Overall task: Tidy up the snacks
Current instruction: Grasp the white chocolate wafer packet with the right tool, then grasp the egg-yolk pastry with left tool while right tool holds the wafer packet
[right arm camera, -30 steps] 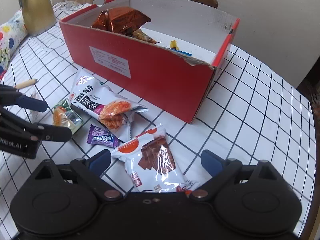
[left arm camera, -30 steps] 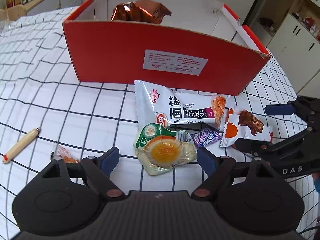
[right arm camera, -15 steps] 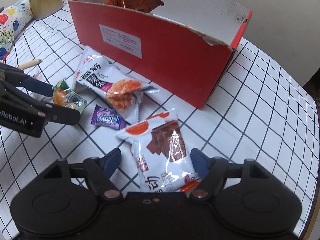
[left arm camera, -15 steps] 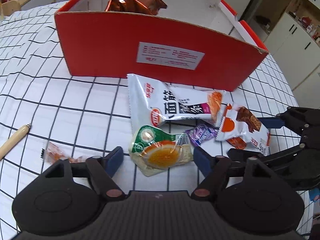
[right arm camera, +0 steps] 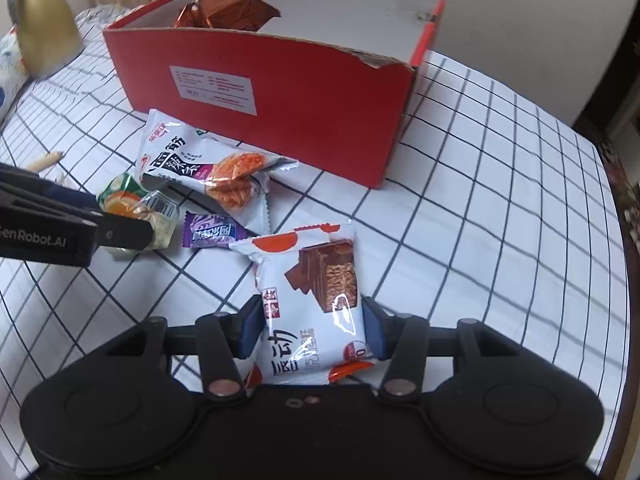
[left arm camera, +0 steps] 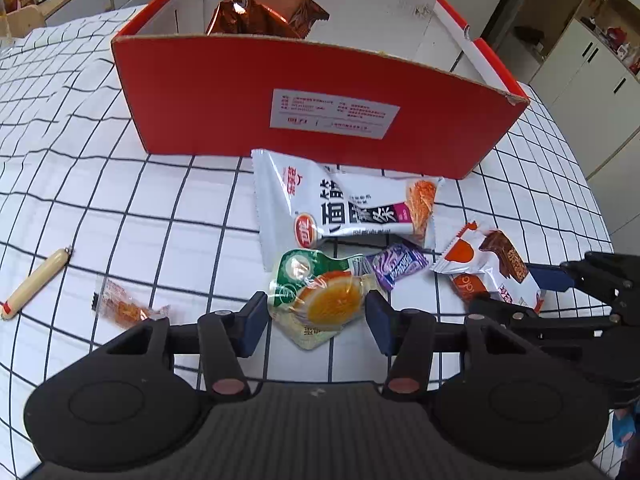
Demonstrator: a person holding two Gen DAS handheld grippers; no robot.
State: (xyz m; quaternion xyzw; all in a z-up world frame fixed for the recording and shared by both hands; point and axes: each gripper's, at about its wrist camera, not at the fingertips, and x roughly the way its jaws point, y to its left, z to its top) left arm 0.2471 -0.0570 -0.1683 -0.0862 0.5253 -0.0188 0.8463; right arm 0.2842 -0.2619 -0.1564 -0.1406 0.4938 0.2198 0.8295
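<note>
1. Currently mid-grasp on two snacks at once, both lying on the checked tablecloth [left arm camera: 120, 200] in front of the red box [left arm camera: 224, 92].
2. Left gripper [left arm camera: 316, 314]: jaws closing around the orange-jelly pouch [left arm camera: 320, 300]; pads just beside its edges, not clearly pressing yet, so counted as not gripping.
3. Right gripper [right arm camera: 312, 326]: jaws closing on the white chocolate-wafer pack [right arm camera: 316, 292]; blue pads touching both sides of the wrapper, looks pinched.
4. Purple candy [left arm camera: 396, 266] touching the pouch's far-right edge; noodle-snack bag [left arm camera: 344, 204] just behind and partly overlapping the pouch top.
5. Small orange wrapped sweet [left arm camera: 124, 308] and sausage stick [left arm camera: 36, 280] lying apart on the left, untouched.
6. Box already holding a copper foil bag [left arm camera: 264, 16]; likely destination for the rest.
7. Risk: pouch soft and glossy, could squirt forward or buckle under the closing pads, ending in an empty pinch.
8. Risk: purple candy or noodle bag corner dragged along or snagged on lift, given the contact.
9. Risk: wafer pack held near its lower end only; could pivot, sag or slip from slick film during transfer.
10. Risk: the two grippers near each other, possible knock on lifting together.
11. Risk: tall front wall of box; low carry could hit the torn rim [right arm camera: 376, 62].
</note>
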